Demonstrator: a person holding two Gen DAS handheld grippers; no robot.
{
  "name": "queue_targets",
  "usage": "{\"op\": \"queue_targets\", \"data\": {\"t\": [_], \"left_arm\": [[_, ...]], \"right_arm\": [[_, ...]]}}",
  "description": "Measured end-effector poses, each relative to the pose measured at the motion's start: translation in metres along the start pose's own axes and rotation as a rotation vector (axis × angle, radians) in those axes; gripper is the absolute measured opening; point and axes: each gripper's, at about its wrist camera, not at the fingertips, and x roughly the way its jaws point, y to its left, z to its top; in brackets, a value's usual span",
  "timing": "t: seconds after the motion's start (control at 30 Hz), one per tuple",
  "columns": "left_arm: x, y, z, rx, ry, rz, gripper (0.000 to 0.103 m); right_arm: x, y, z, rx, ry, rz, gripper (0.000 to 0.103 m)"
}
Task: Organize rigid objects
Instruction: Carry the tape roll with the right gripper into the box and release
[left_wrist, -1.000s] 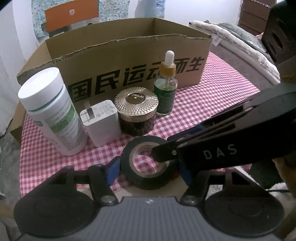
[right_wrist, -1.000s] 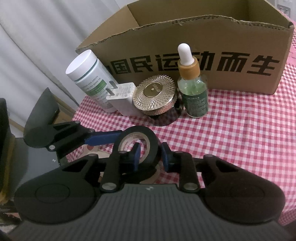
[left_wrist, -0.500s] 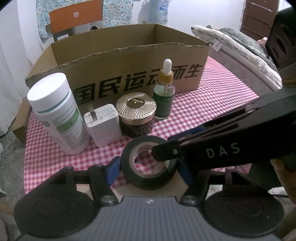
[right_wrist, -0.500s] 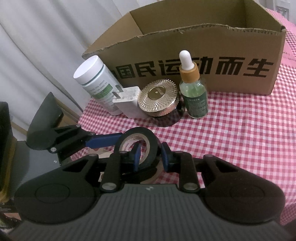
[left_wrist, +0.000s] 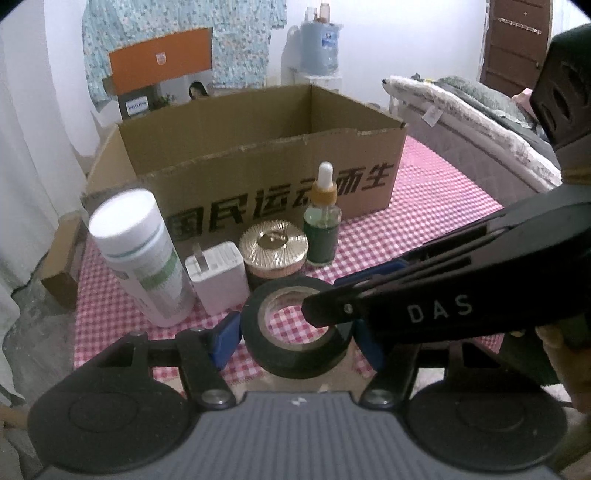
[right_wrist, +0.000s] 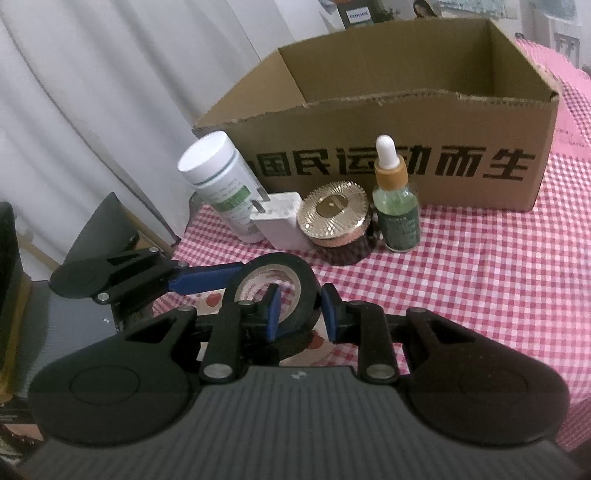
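Both grippers hold a black tape roll (left_wrist: 295, 360) (right_wrist: 282, 263) just above the red-checked tablecloth (left_wrist: 424, 229). My left gripper (left_wrist: 295, 343) spans the roll's outer width, a blue pad pressed on each side. My right gripper (right_wrist: 301, 314) is shut on the roll's wall, with one finger inside the hole and the other outside. In the left wrist view, the right gripper's finger (left_wrist: 332, 306) reaches into the hole from the right. Behind stands an open cardboard box (left_wrist: 258, 173) (right_wrist: 406, 110).
In a row before the box stand a white bottle (left_wrist: 136, 254), a white charger (left_wrist: 218, 277), a gold-lidded jar (left_wrist: 273, 247) and a green dropper bottle (left_wrist: 321, 229). A bed (left_wrist: 480, 122) lies to the right, and a curtain (right_wrist: 92, 110) hangs on the left.
Both grippers have risen together with the tape roll held between them. The box and the row of objects now sit lower and farther off, and more of the box's inside shows.
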Motion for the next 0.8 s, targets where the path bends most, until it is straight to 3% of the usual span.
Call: {"op": "queue_targets", "data": {"t": [0.3,0.57,0.7,0.8], "left_arm": [[-0.038,0.003,0.021,0.015,-0.124,0.048,0.068],[-0.060,0.026,0.078,0.064,-0.230,0.068,0.068],[-0.052,0.042,0.119,0.071,-0.225,0.045,0.068],[-0.030,0.055,0.154,0.072,-0.176,0.015,0.068]], "right_arm": [[-0.034,0.022,0.018,-0.075,-0.095,0.014,0.023],[-0.059,0.038,0.079,-0.160,-0.199,0.049,0.024],[-0.063,0.036,0.121,-0.184,-0.208,0.055,0.025],[-0.055,0.025,0.159,-0.181,-0.185,0.051,0.025]]}}
